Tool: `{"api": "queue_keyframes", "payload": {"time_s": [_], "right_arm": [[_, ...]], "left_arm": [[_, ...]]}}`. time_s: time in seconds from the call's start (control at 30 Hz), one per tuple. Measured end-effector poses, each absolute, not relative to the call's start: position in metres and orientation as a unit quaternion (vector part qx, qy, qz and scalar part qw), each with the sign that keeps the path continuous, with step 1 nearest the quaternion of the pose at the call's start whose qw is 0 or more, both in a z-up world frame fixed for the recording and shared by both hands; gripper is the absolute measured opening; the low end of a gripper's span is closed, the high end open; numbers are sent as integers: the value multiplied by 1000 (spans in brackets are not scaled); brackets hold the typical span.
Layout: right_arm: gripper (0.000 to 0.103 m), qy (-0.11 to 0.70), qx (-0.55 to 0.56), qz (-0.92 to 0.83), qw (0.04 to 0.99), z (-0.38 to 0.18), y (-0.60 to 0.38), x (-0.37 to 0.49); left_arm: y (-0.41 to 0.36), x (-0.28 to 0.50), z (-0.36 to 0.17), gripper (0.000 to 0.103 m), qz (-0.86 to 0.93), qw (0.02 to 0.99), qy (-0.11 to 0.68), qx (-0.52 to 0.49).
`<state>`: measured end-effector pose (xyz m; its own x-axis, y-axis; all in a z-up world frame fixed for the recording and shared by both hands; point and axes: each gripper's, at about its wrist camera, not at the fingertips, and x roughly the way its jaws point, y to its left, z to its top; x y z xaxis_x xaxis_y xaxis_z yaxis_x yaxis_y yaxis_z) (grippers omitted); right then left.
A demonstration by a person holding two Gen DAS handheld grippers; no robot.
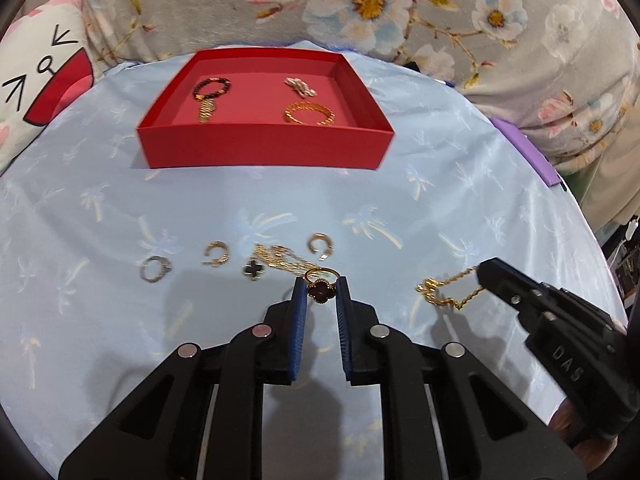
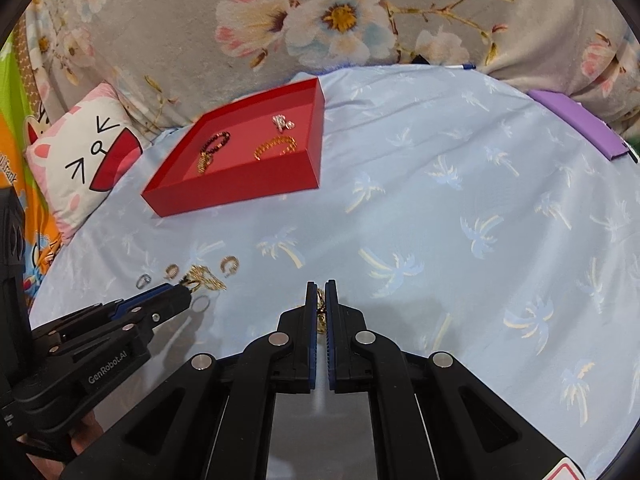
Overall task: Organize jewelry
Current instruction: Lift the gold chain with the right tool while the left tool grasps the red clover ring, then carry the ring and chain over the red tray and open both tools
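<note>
A red tray (image 1: 260,148) at the back holds a dark bead bracelet (image 1: 212,87), a gold bracelet (image 1: 309,113) and two smaller pieces. On the blue cloth lie a silver ring (image 1: 155,269), two gold ear cuffs (image 1: 216,253) and a clover necklace (image 1: 256,269). My left gripper (image 1: 321,292) is shut on a gold ring with a dark clover (image 1: 321,290), just above the cloth. My right gripper (image 2: 320,294) is shut on a gold chain (image 2: 321,312), which trails onto the cloth in the left wrist view (image 1: 444,294).
A cat-face cushion (image 2: 88,148) lies left of the tray (image 2: 240,196). A floral blanket (image 2: 320,20) runs along the back. A purple case (image 2: 580,124) lies at the cloth's right edge.
</note>
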<state>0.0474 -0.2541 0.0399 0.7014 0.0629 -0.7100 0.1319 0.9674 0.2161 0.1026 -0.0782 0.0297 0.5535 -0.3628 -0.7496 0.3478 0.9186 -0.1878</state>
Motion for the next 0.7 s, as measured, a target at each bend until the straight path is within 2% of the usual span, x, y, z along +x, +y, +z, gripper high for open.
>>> {"api": "queue_keyframes", "payload": {"time_s": [0.33,0.7], "right_arm": [[3,341,108,11,934,92,-242,71],[3,310,81,53,946,136,-212,162]], "left_arm": [[-29,127,70,14,-163,902,398,-22],[-9,201,120,14,-135,927,351,-14]]}}
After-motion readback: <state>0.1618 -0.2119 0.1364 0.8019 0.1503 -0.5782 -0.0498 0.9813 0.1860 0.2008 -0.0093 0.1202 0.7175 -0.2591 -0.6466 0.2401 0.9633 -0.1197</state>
